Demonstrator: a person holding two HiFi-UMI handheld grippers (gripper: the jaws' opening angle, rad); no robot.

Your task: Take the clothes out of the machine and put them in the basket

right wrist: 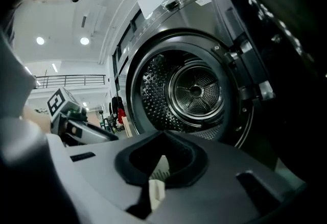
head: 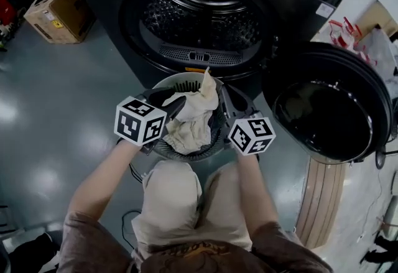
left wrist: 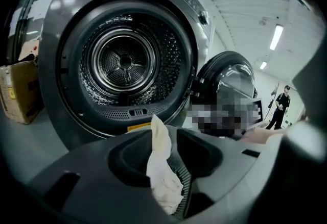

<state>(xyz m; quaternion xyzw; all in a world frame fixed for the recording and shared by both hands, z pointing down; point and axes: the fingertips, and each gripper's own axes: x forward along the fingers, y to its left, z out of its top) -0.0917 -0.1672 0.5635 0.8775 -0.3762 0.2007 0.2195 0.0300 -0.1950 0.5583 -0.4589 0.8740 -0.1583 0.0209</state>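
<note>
A cream cloth lies in the round grey basket that stands before the open machine drum. One corner of the cloth sticks up. My left gripper hangs over the basket's left side. In the left gripper view its jaws stand apart around the cloth, and the pads do not press it. My right gripper is over the basket's right side. Seen from its own camera, the right gripper has its tips meeting, and a strip of cloth shows through the slot behind them. The drum looks empty.
The machine's round door hangs open at the right, close to my right arm. A cardboard box sits on the floor to the left of the machine. Plastic bags lie at the far right. My knees are just behind the basket.
</note>
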